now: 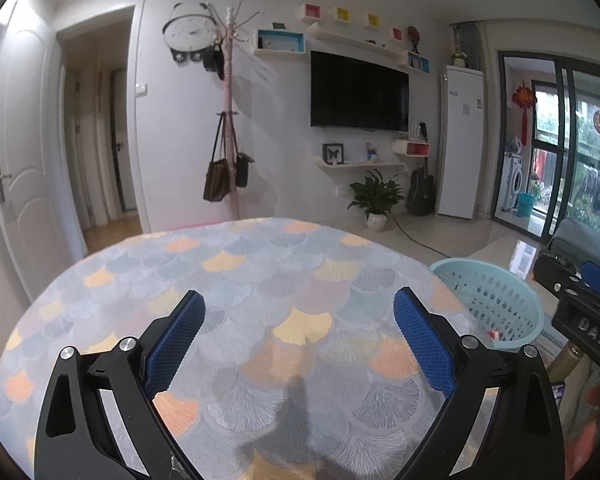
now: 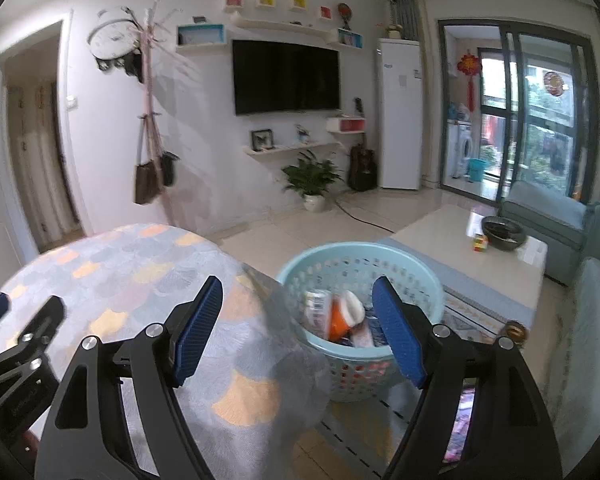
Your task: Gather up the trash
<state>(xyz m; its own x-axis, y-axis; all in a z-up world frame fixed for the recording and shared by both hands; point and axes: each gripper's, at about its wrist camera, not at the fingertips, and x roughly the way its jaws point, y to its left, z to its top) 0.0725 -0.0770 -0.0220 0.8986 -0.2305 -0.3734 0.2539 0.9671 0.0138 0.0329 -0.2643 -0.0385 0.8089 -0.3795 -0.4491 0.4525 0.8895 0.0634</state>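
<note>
A light blue perforated basket (image 2: 428, 280) stands on the floor beside the table; it also shows in the left wrist view (image 1: 512, 304). In it lie several pieces of trash, among them an orange and white bottle (image 2: 342, 314) and a printed carton (image 2: 316, 308). My right gripper (image 2: 298, 312) is open and empty, raised over the table's right edge and the basket's near rim. My left gripper (image 1: 298, 312) is open and empty above the round table (image 1: 236, 280) with its fan-pattern cloth. The right gripper's body shows at the right edge of the left wrist view (image 1: 580, 300).
A low coffee table (image 2: 440, 236) with a dark bowl (image 2: 504, 232) and a small cube (image 2: 480, 243) stands beyond the basket. A grey-blue sofa (image 2: 548, 216) is at the right. A coat rack with bags (image 1: 230, 120), a potted plant (image 1: 376, 196) and a wall television (image 1: 358, 92) line the far wall.
</note>
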